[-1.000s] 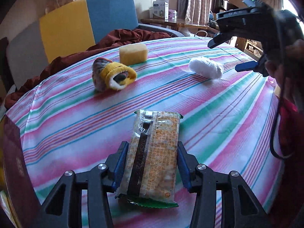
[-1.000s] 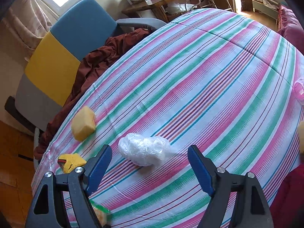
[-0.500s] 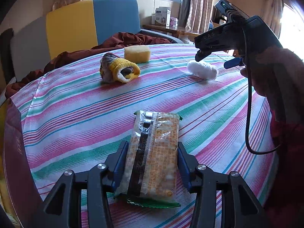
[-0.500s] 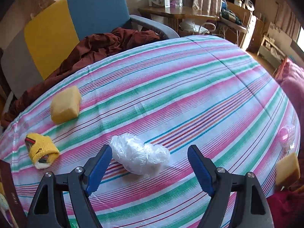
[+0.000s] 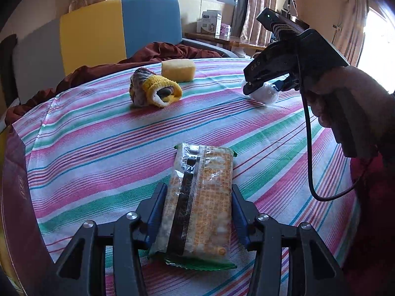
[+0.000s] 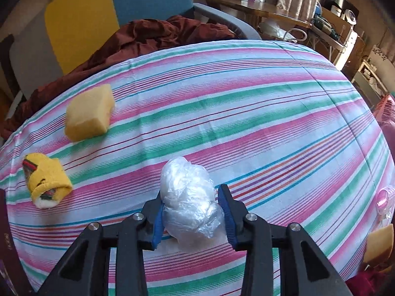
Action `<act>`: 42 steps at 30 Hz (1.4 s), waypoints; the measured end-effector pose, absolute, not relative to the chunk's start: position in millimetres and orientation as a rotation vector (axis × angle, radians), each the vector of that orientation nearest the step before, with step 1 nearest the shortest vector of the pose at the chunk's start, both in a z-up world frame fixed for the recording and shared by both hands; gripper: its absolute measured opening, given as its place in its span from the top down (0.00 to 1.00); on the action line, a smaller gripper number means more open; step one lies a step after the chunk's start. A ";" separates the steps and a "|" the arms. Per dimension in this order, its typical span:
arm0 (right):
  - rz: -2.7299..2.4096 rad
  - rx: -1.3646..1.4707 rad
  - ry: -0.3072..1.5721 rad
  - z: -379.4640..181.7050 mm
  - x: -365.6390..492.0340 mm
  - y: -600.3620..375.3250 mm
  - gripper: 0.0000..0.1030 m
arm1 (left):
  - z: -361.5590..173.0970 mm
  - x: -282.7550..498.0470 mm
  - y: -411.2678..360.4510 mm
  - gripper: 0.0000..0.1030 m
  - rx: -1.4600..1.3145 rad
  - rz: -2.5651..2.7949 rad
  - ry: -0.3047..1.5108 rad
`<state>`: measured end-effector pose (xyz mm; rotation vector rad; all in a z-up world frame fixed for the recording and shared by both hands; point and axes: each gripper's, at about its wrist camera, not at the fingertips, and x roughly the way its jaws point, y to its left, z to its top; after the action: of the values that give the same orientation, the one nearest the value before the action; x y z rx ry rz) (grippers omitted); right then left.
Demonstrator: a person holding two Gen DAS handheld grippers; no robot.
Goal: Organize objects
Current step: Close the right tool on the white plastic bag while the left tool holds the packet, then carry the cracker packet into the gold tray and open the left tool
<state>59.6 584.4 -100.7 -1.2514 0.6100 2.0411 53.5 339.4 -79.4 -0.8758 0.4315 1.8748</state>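
Right tool (image 6: 191, 212) clamped across crumpled plastic bag (image 6: 188, 197), long axis pointing far; left tool (image 5: 197, 212) grips cracker pkt (image 5: 201, 202) lengthwise on counter (image 5: 98, 148).

black plastic grippers are seen — left gripper (image 5: 197, 212), right gripper (image 6: 191, 213) — each fitted with blue finger pads (image 6: 157, 224), silver screws (image 6: 251, 216) and a black cable (image 5: 309, 148).

L gripper (image 5: 196, 212) clamps snack pack (image 5: 200, 204) on striped desk (image 5: 98, 153). R gripper (image 5: 261, 87) grips white plastic wad (image 5: 265, 95). Rolled sock (image 5: 155, 91) & sponge (image 5: 179, 70) behind.
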 end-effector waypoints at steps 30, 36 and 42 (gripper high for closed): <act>2.243 -1.471 0.373 -107.1 24.3 520.7 0.63 | -75.7 58.4 336.2 0.53 -0.853 1.976 0.497; 2.248 -1.470 0.372 -108.3 23.3 522.4 0.63 | -48.5 64.6 322.4 0.53 -0.855 2.019 0.447; 2.250 -1.467 0.352 -107.6 24.2 520.2 0.63 | -4.9 59.6 306.0 0.53 -0.800 2.070 0.426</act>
<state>24.2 520.2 -107.6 -1.4668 0.3516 2.2497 59.6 306.0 -4.9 -0.7996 0.4256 2.0703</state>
